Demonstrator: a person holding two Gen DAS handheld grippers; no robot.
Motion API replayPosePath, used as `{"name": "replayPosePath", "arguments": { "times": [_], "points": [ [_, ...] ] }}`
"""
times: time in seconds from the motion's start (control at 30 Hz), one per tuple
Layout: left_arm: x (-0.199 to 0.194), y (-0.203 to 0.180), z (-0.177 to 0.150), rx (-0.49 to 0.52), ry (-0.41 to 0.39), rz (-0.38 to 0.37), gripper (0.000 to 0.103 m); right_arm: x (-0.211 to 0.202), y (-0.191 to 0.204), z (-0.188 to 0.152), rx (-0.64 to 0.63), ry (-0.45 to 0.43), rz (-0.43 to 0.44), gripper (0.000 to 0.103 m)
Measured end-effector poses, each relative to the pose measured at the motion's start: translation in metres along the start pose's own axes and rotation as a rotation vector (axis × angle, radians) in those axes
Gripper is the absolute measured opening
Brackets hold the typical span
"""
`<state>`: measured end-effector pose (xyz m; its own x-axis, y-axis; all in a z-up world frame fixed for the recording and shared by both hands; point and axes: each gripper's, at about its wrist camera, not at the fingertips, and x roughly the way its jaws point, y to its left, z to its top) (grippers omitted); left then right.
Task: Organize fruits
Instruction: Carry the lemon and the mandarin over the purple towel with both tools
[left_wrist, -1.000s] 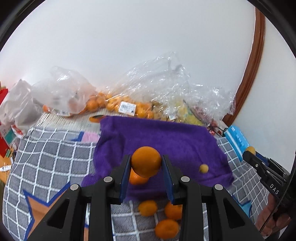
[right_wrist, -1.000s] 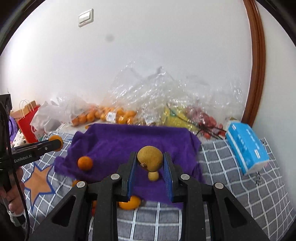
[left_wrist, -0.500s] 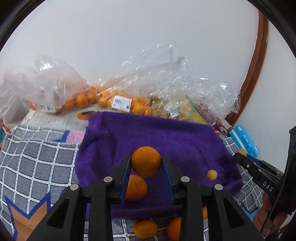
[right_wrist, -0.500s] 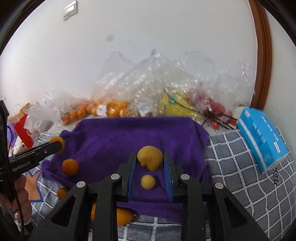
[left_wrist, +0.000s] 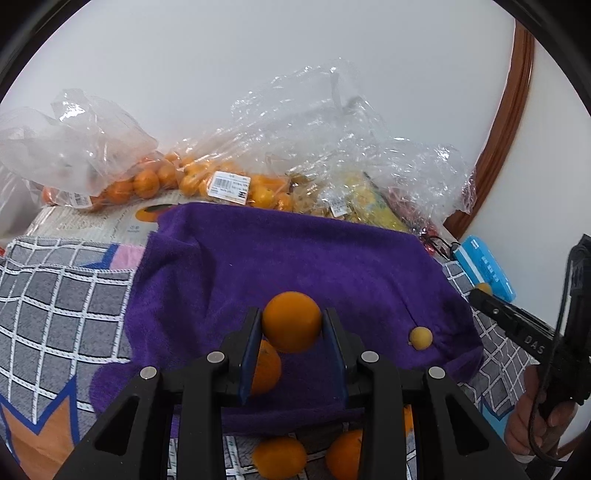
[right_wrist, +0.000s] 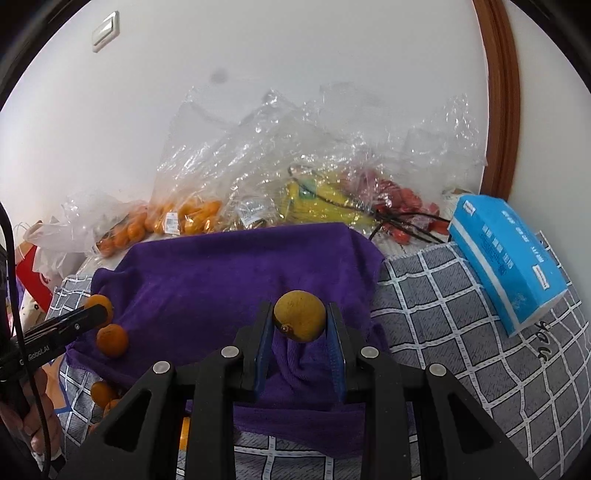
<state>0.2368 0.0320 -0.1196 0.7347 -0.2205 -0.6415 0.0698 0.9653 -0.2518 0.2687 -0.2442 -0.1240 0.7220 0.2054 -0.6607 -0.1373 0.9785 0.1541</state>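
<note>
The left tongs (left_wrist: 291, 328) are clamped on an orange (left_wrist: 291, 321), gripped between their blue-lined fingers above the near part of a purple towel (left_wrist: 295, 258); the right tongs (right_wrist: 300, 325) are clamped the same way on a yellowish-brown round fruit (right_wrist: 300, 320), also over the near part of the towel. Just below the held orange, a second orange (left_wrist: 265, 367) lies on the towel, partly hidden behind the left finger; nearer than the towel's edge, two more oranges (left_wrist: 279, 456) sit on the grey checked cloth (left_wrist: 55, 302), partly covered by the tongs. To the right on the towel, near its right edge, rests a small yellow fruit (left_wrist: 420, 337); it is well apart from the oranges. In the right wrist view the left tongs appear at the left edge with their orange, and the second orange lies just beside them near the towel's left border. Farther right, a blue tissue pack (right_wrist: 506, 258) lies on the checked cloth, beside the towel. Beyond the towel, against the white wall, crumpled clear plastic bags (left_wrist: 332, 140) hold heaps of small oranges (left_wrist: 147, 182) on the left, something yellow in the middle, and red fruit (right_wrist: 402, 206) on the right; a brown curved frame (right_wrist: 498, 92) rises at far right.
</note>
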Motion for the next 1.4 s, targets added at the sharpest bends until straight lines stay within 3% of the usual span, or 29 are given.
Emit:
{"name": "replayPosePath", "arguments": {
  "times": [0.77, 1.4],
  "points": [
    [0.005, -0.006, -0.004, 0.017, 0.023, -0.013, 0.032, 0.035, 0.015, -0.017, -0.07, 0.129, 0.028, 0.028],
    [0.008, -0.012, -0.007, 0.047, 0.032, -0.017, 0.032, 0.037, 0.016, -0.019, -0.107, 0.135, -0.047, 0.028]
  ]
}}
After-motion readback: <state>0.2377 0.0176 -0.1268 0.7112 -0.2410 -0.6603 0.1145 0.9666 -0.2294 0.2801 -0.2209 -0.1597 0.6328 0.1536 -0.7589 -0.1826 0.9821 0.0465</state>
